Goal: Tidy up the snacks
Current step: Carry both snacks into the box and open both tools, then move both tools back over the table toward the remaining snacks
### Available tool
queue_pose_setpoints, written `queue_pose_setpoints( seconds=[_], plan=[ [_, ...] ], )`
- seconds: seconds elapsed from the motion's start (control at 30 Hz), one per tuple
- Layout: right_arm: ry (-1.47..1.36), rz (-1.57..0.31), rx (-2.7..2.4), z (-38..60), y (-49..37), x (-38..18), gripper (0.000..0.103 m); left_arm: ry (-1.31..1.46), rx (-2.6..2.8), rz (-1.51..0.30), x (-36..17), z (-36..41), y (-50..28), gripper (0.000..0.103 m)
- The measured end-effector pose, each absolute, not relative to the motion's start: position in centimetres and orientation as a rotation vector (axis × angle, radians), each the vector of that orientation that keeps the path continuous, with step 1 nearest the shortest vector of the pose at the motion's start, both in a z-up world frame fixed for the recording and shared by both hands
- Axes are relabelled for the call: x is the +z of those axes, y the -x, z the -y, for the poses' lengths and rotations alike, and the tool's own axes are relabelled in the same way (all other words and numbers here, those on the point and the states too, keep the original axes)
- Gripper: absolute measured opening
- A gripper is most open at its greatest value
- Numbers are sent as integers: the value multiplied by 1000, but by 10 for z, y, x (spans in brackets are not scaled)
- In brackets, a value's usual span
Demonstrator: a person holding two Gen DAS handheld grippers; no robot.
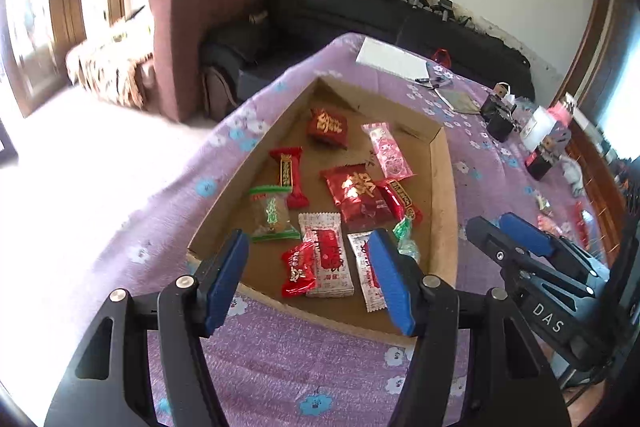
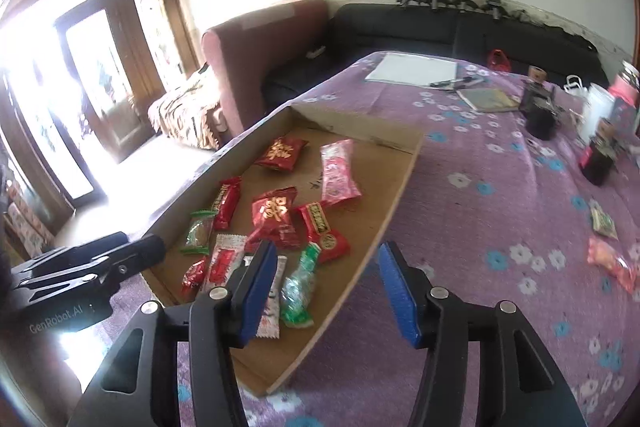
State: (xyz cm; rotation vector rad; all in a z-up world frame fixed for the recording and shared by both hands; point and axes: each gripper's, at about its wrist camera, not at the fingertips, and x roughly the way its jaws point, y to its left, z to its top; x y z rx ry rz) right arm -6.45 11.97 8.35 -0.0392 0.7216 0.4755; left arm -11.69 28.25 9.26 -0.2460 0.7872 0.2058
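Left gripper (image 1: 310, 277): jaws spread apart, holding nothing, above tray's near end.
Right gripper (image 2: 328, 287): jaws spread, holding nothing, over tray's right wall.
Shallow brown cardboard tray (image 1: 442, 187): on purple flowered tablecloth (image 1: 280, 367).
Wrapped snacks, red, pink, green, white (image 1: 356, 191): loose inside tray.
Stray packets (image 2: 610, 259): on cloth, right of tray.

Both wrist views above snack tray (image 1: 440, 187)

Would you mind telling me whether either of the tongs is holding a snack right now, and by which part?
Nothing is held. The left tongs and the right tongs are both open and empty, above the cardboard tray.
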Motion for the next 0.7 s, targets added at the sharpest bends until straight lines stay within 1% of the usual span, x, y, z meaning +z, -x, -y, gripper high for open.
queue_pose_setpoints(
  seconds=[0.07,0.27,0.7],
  plan=[
    [34,-724,456,-108,67,82,59,205,199,-767,97,-270,120,64],
    [-1,-743,388,-64,69,75,59,99,201,-743,102,-240,124,64],
    [-92,-743,256,29,74,68,59,-7,139,-753,103,-182,124,64]
  ],
)
